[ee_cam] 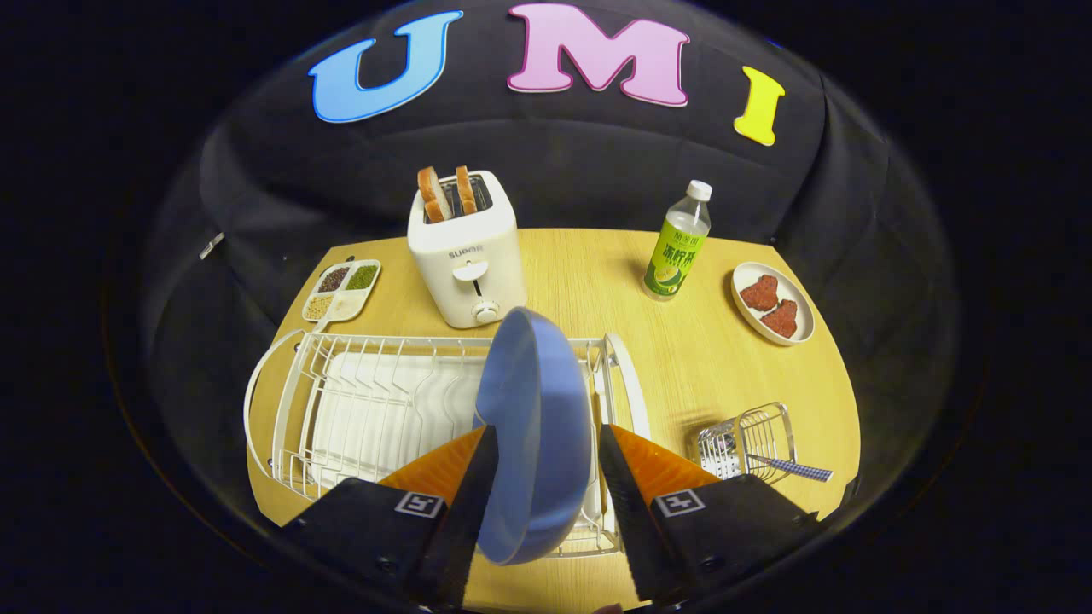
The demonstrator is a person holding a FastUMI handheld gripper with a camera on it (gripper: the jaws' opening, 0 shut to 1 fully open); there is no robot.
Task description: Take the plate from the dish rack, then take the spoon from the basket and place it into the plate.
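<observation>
A blue plate (533,426) stands on edge between my two fingers, over the right end of the white wire dish rack (375,409). My gripper (546,433) is shut on the plate, with one finger against each face. The plate's lower rim hangs near the rack's front edge; whether it still touches the wires is hidden. To the right of the fingers a small wire basket (751,439) sits on the wooden table (682,358). A spoon (793,466) with a blue checked handle sticks out of it toward the right.
Beyond the rack stands a white toaster (465,256) with two bread slices. A divided tray of grains (343,288) lies to its left. A green-labelled bottle (676,247) and an oval dish with red pieces (772,303) sit at the far right.
</observation>
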